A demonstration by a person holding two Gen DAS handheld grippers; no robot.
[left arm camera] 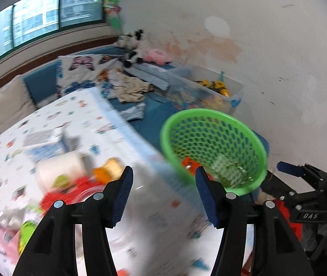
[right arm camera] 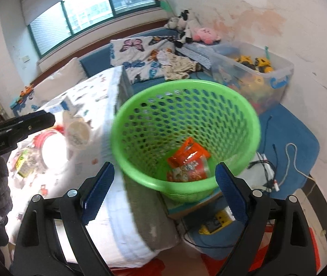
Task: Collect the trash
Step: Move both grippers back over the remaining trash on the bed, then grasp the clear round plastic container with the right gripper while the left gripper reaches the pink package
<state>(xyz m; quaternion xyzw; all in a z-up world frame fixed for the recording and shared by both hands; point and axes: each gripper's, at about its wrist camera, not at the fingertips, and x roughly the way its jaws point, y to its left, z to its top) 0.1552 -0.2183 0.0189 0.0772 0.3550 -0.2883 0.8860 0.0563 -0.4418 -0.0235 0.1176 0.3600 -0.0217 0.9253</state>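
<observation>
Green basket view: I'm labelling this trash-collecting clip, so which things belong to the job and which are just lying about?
Job:
green basket
orange wrappers in it
litter on the table
left gripper, open
right gripper, open

Lying about:
toy bin
pink plush
butterfly pillow
cables

Left gripper jaws stand apart, empty, over the patterned bedspread beside the green basket.

Black grippers — ribbed blue pads, silver screws
</observation>
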